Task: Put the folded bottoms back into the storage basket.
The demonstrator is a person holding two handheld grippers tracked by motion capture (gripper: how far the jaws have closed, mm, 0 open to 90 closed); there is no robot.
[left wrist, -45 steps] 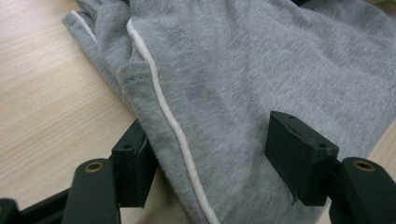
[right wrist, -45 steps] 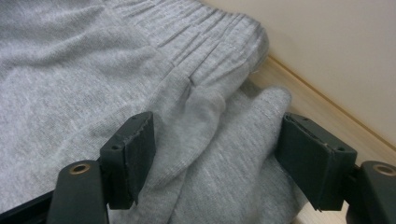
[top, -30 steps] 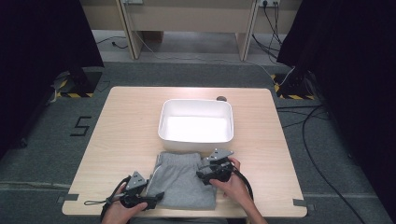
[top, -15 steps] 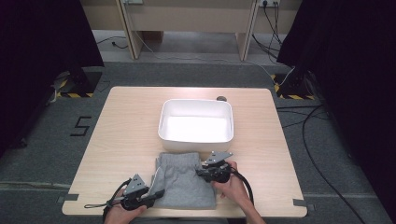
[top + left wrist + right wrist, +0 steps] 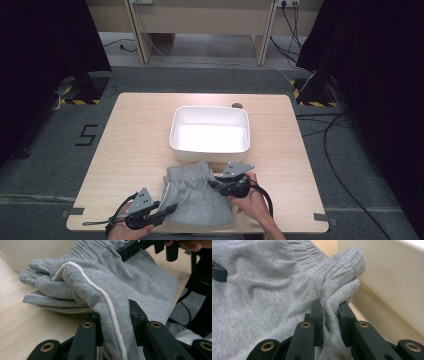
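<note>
2 grippers (image 5: 167, 209) (image 5: 214, 182) up, 1 garment (image 5: 197, 195), 1 tub (image 5: 210, 131)

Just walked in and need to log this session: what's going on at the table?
A person is handling a folded grey garment, apparently sweatpants, with a gripper in each hand. The left gripper has just closed on its white-piped edge near the table's front, and the right gripper has just closed on a bunched fold at its other side. An empty white tub sits just behind the garment.

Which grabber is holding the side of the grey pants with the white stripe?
The left gripper, pinching the grey pants beside the white stripe. The right gripper clamps plain grey fabric.
</note>
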